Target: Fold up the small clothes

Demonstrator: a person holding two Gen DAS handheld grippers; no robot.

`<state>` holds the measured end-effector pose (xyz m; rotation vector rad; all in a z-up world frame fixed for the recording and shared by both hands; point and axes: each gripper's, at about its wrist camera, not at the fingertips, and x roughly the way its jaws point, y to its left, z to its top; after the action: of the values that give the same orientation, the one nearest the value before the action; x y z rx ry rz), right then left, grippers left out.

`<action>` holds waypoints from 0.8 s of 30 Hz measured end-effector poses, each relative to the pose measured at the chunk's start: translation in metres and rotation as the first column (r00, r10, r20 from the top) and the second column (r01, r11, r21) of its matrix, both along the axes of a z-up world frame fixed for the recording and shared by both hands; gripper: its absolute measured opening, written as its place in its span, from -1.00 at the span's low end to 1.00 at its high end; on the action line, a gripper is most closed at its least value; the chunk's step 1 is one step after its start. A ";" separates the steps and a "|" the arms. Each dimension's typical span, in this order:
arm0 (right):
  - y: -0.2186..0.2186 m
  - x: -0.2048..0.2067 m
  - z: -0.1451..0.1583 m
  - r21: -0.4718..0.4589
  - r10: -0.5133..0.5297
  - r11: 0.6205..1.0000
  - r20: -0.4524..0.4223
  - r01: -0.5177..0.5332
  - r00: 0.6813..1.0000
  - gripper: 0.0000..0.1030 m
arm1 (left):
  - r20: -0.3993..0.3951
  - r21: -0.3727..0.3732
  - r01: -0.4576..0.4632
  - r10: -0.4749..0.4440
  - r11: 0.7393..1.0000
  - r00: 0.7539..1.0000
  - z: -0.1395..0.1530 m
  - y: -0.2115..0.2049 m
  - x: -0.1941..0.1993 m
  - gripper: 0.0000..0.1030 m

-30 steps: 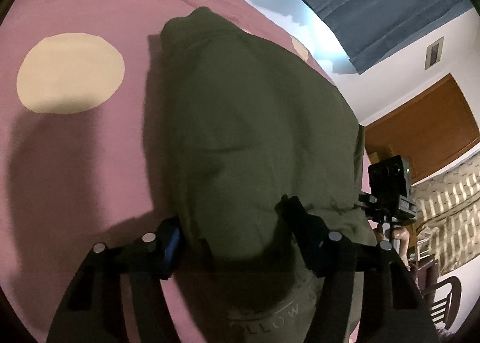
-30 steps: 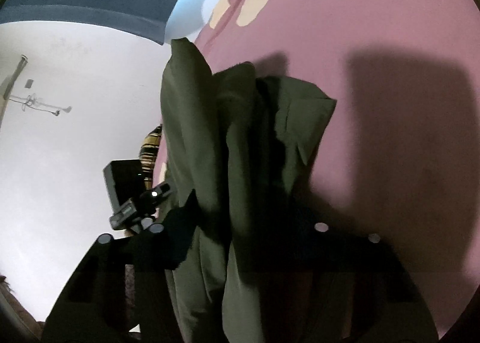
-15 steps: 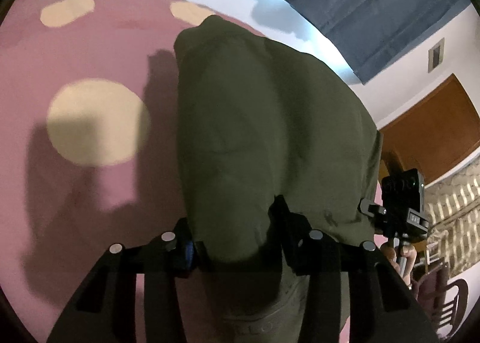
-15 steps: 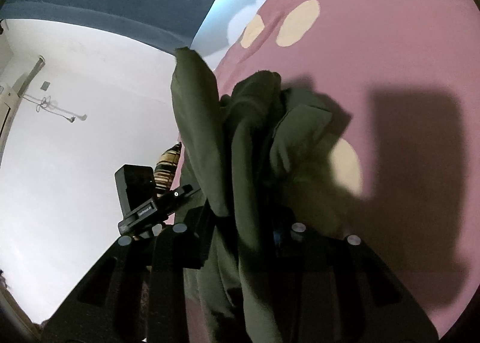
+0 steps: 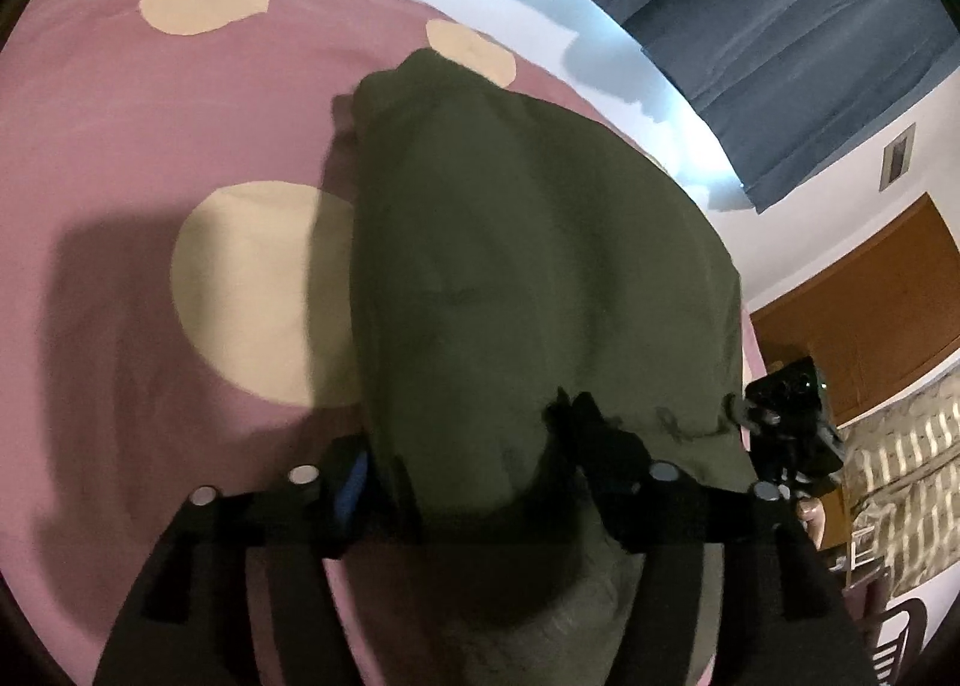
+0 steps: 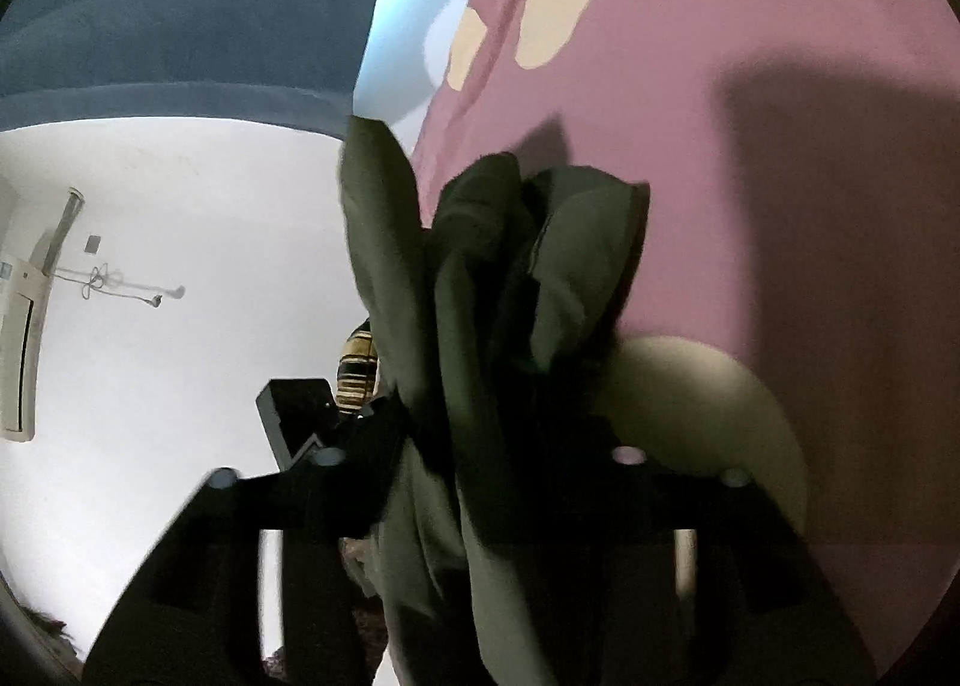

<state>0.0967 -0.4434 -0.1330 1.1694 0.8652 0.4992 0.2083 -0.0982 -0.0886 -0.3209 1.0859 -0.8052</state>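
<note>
left gripper point(image 5: 468, 482): jaws clamped on an edge of the olive garment point(image 5: 540, 266), held up off the bed | right gripper point(image 6: 498, 446): jaws pinched on bunched folds of the same garment, fabric hanging between both | pink bedsheet point(image 5: 150, 116) with cream dots beneath | print on garment too dark to read

A pink bedspread point(image 5: 150, 134) with cream circles point(image 5: 258, 290) fills the near scene; beyond it hangs a dark blue curtain point(image 5: 780, 26), with a white wall point(image 6: 180, 242) and a brown wooden door point(image 5: 870, 314) at right
</note>
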 end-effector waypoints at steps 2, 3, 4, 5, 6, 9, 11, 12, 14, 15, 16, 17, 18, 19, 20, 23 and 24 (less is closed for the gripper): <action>-0.001 -0.014 0.011 -0.029 -0.002 1.000 0.014 0.002 1.000 0.41 | 0.002 -0.024 0.016 -0.016 1.000 1.000 0.005 0.010 -0.013 0.48; 0.000 -0.020 0.015 -0.048 0.005 0.999 0.017 -0.004 1.000 0.47 | 0.007 -0.030 0.028 -0.027 0.999 1.000 0.008 0.014 -0.022 0.50; 0.003 -0.029 0.020 -0.074 0.021 0.997 0.021 -0.019 1.000 0.53 | 0.011 -0.028 0.036 -0.036 0.999 0.999 0.009 0.018 -0.031 0.56; 0.006 -0.037 0.021 -0.092 0.030 0.995 0.019 -0.028 0.999 0.59 | 0.011 -0.028 0.040 -0.040 0.999 0.999 0.011 0.016 -0.036 0.57; 0.008 -0.044 0.022 -0.111 0.036 0.993 0.013 -0.035 0.999 0.59 | 0.003 -0.040 0.048 -0.048 0.998 0.999 0.011 0.020 -0.046 0.58; 0.018 -0.066 0.019 -0.140 0.061 0.988 -0.004 -0.061 0.998 0.62 | -0.029 -0.068 0.062 -0.064 0.996 0.998 0.008 0.025 -0.066 0.58; 0.026 -0.074 0.018 -0.164 0.067 0.984 0.007 -0.065 0.998 0.62 | -0.043 -0.065 0.070 -0.073 0.995 0.996 0.003 0.025 -0.077 0.58; 0.031 -0.075 0.019 -0.190 0.076 0.979 0.013 -0.072 0.997 0.61 | -0.040 -0.057 0.075 -0.078 0.996 0.996 0.002 0.017 -0.075 0.58; 0.040 -0.074 0.021 -0.248 0.070 0.966 0.003 -0.067 0.998 0.31 | 0.000 -0.015 0.084 -0.084 0.996 0.996 -0.001 0.009 -0.080 0.43; 0.045 -0.071 0.021 -0.272 0.076 0.959 -0.011 -0.076 0.997 0.13 | 0.009 -0.008 0.083 -0.083 0.996 0.996 0.000 0.002 -0.077 0.38; 0.049 -0.068 0.019 -0.287 0.083 0.954 -0.028 -0.088 0.996 -0.12 | 0.010 -0.007 0.081 -0.081 0.997 0.997 0.002 0.003 -0.076 0.28; 0.050 -0.067 0.015 -0.277 0.086 0.956 -0.038 -0.093 0.996 -0.26 | 0.006 -0.009 0.078 -0.078 0.997 0.997 0.003 0.004 -0.075 0.17; 0.049 -0.067 0.014 -0.258 0.087 0.962 -0.037 -0.093 0.996 -0.30 | 0.008 -0.007 0.077 -0.077 0.997 0.997 0.005 0.004 -0.075 0.14; 0.048 -0.068 0.014 -0.239 0.085 0.967 -0.031 -0.090 0.996 -0.38 | 0.018 0.004 0.076 -0.076 0.997 0.997 0.009 0.002 -0.077 0.07; 0.048 -0.070 0.015 -0.222 0.080 0.971 -0.022 -0.083 0.997 -0.44 | 0.032 0.022 0.075 -0.076 0.997 0.997 0.012 0.004 -0.083 0.03; 0.046 -0.077 0.019 -0.205 0.066 0.977 0.003 -0.064 0.998 -0.51 | 0.047 0.059 0.062 -0.065 0.996 0.997 0.024 0.001 -0.085 -0.02; 0.045 -0.079 0.020 -0.189 0.062 0.980 0.009 -0.059 0.998 -0.52 | 0.045 0.059 0.060 -0.063 0.996 0.997 0.027 0.003 -0.086 -0.03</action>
<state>0.0177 -0.3986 -0.1131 0.9673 0.9172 0.4645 0.1220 -0.0957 -0.0614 -0.2205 1.0771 -0.8307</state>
